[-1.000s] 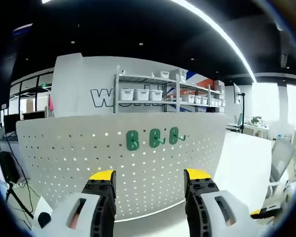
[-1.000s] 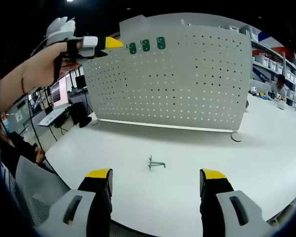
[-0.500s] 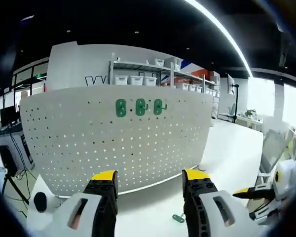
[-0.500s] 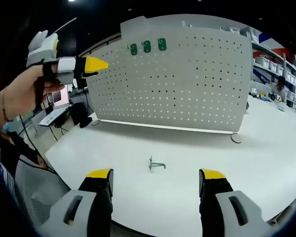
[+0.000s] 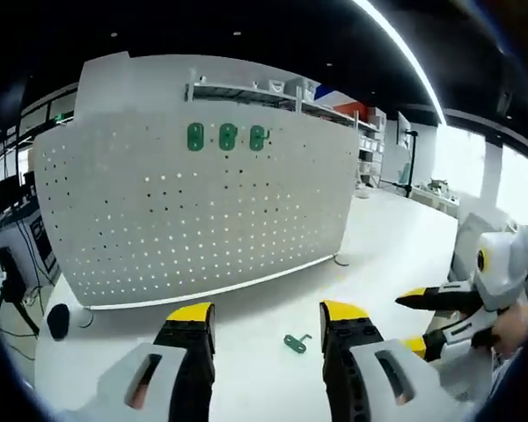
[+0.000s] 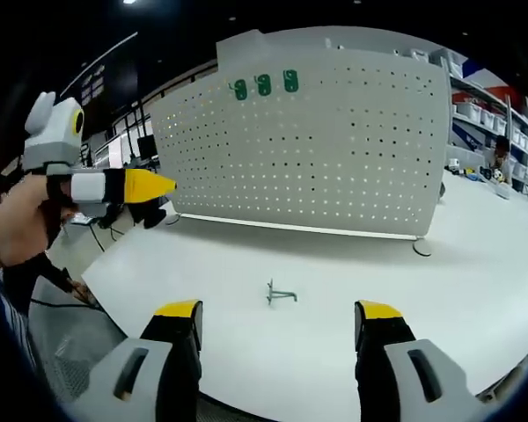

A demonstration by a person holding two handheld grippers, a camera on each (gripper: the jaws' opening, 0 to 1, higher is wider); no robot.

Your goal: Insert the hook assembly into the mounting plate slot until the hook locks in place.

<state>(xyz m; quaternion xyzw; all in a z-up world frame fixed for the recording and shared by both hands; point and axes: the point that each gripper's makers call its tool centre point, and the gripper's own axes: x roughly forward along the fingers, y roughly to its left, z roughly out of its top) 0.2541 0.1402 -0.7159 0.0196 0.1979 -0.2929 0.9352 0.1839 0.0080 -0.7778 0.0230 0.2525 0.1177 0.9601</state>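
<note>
The mounting plate (image 6: 317, 141), one white perforated panel, stands upright on the white table (image 6: 475, 299) with three green hooks (image 6: 264, 85) already seated near its top edge. One loose hook assembly (image 6: 279, 293) lies on the table before it, between the spread jaws of the empty right gripper (image 6: 279, 321). It looks light, stiff and thin, best pinched across its flat backplate; the left gripper (image 5: 257, 315) is likewise spread and empty.

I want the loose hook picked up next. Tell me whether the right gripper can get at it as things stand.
Probably yes. The hook lies alone on the bare white table, straight ahead of the right gripper, whose jaws stand open. The left gripper is held off to the side.
</note>
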